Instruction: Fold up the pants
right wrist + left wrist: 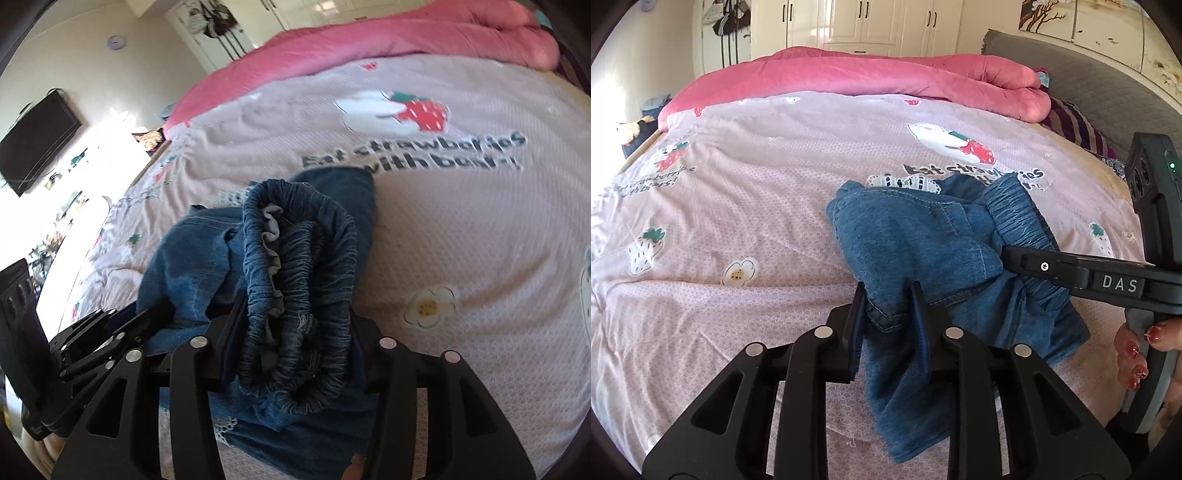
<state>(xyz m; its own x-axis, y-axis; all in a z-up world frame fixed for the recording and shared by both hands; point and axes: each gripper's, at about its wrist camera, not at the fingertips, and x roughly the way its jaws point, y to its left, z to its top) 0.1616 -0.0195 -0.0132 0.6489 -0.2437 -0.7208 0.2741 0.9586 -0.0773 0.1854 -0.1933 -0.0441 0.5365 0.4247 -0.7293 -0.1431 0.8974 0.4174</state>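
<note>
Blue denim pants (923, 243) with white lace trim lie bunched on the pink strawberry-print bed sheet (738, 192). My left gripper (888, 295) is shut on a stitched hem of the pants at the lower middle. My right gripper (1008, 254) comes in from the right and is shut on the elastic waistband. In the right wrist view the gathered waistband (295, 295) is bunched between the right gripper's fingers, and the left gripper (122, 325) shows at lower left, holding denim. The pants' far part (343, 188) rests on the sheet (480, 229).
A rolled pink duvet (871, 77) lies across the far side of the bed. A striped pillow (1075, 125) and a grey headboard (1082, 74) are at the right. White wardrobes (864, 22) stand behind. A wall TV (37, 140) hangs at the left.
</note>
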